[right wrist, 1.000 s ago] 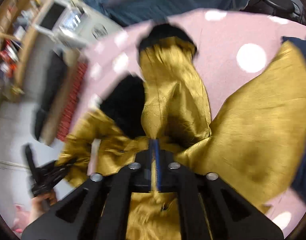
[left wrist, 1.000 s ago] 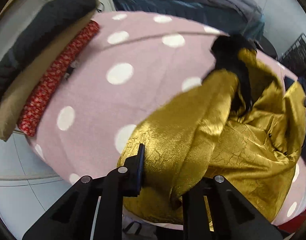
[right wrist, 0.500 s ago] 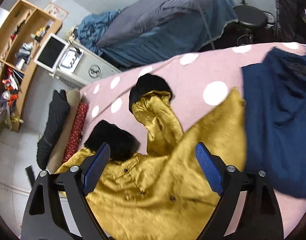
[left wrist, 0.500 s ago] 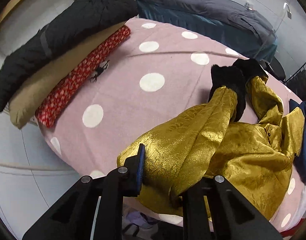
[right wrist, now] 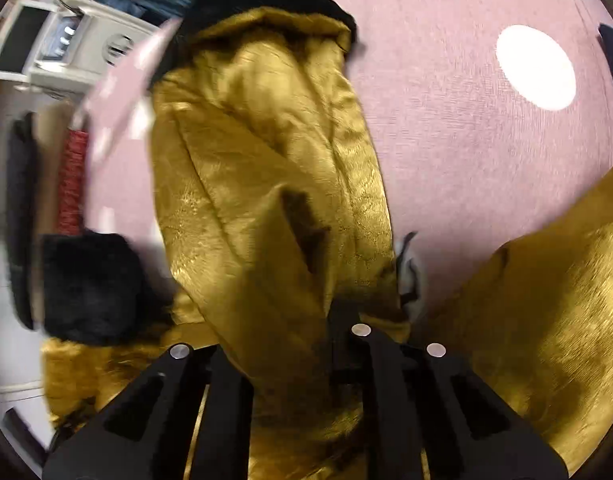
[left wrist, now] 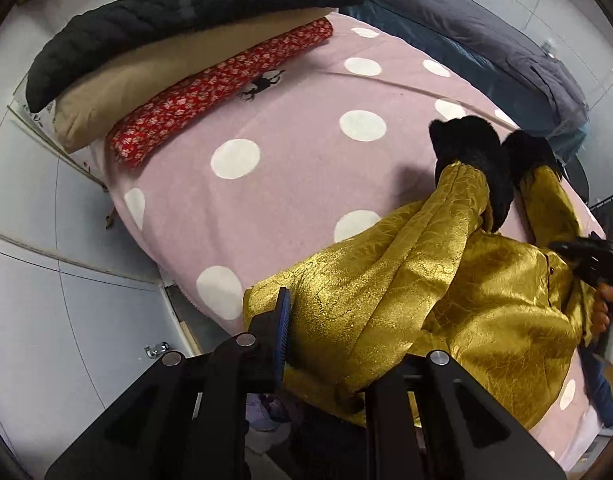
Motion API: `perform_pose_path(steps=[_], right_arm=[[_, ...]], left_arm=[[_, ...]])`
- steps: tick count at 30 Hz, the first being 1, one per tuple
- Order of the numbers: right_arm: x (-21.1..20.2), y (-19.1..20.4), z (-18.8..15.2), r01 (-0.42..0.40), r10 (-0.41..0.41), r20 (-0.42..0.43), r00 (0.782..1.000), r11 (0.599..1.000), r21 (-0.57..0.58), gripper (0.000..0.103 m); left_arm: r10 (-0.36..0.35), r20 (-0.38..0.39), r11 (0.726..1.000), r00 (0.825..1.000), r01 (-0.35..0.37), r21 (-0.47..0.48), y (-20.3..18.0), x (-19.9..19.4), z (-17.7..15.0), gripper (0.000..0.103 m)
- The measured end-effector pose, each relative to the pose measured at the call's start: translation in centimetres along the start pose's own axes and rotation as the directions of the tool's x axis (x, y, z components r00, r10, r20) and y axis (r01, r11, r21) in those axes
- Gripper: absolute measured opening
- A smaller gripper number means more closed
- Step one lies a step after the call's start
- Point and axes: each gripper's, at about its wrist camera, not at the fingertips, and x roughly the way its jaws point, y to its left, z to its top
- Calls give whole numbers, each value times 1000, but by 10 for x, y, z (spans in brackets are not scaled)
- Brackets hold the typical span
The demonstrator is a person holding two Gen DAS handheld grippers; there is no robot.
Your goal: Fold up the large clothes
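No words, numbers or brand marks can be read anywhere — not on the gold coat (left wrist: 446,280), not on the dotted pink cover (left wrist: 298,160). The pale machine (right wrist: 86,40) at the back has a panel, but it is too blurred to read.

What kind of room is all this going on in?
Most likely a bedroom. A gold jacket lies on a pink polka-dot blanket spread over what looks like a bed, folded bedding is stacked at its far edge, and a grey duvet covers a second bed behind.
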Motion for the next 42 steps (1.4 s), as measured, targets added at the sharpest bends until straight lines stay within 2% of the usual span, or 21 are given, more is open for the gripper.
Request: perform_pose_path(steps=[4,7,8,12,13,16,18,20,22,24,25,26,27,28,29,32,34,37,39,41,42], right_arm=[[-68,3,-34,-146,151,79,985,987,-66,9],[-135,-16,-64,-262,265,157,951,964,-39,9],[-162,-24,-76,-311,311,196,930,950,-28,9],[-244,-39,-108,-341,348,336,875,937,-80,9],[-269,-43,-114,-350,359,387,849,932,-97,9],[-327,-52,-114,-321,346,502,793,937,-139,9],[-357,-55,-109,-306,350,571,742,936,-175,9],[-389,-55,-91,-282,337,631,699,940,-190,9],[-407,-59,-78,-278,332,684,650,941,-192,9],[-419,-66,-59,-263,312,747,587,946,-189,9],[-426,-70,-52,-286,321,763,561,940,-185,11],[-427,-82,-44,-325,326,777,538,931,-166,21],[-421,-93,-35,-346,301,786,540,931,-119,33],[-407,-108,-26,-344,226,782,581,939,-16,75],[-398,-117,-20,-319,161,765,623,946,61,94],[-345,-148,-19,-219,11,679,734,950,222,94],[-309,-159,-32,-144,-44,615,788,957,253,94],[-268,-168,-62,-32,-95,534,840,974,224,94],[-245,-171,-82,30,-135,488,862,976,216,94],[-221,-176,-103,82,-165,423,891,975,207,94],[-210,-179,-113,105,-182,398,899,973,207,94]], left_arm=[[12,50,1000,999,-13,23,7,-15,27,15],[23,117,998,993,-30,56,7,-34,54,15],[26,138,997,990,-35,66,7,-40,63,15],[16,215,994,977,-38,98,-1,-56,107,15],[8,233,994,972,-32,103,-6,-58,122,15],[-38,296,989,954,-7,150,-32,-68,166,15],[-63,336,985,940,5,172,-53,-73,192,15],[-97,362,983,927,34,178,-69,-75,216,15],[-111,364,984,925,50,173,-84,-68,239,15],[-131,350,985,928,83,149,-92,-57,251,31],[-131,332,986,934,86,146,-97,-46,257,68],[-115,306,986,945,72,150,-101,-34,258,94],[-107,288,986,952,63,156,-105,-22,257,93],[-96,272,983,958,48,176,-110,-8,250,93],[-80,246,978,966,29,206,-115,8,242,94],[-35,191,963,981,-18,269,-122,46,204,94],[-45,153,957,987,-2,289,-118,65,172,94],[-60,91,963,994,34,267,-100,88,134,95],[-58,52,974,997,45,220,-83,102,118,95],[-116,19,986,993,112,125,-59,108,109,95],[-178,7,982,984,178,56,-47,109,108,95]])
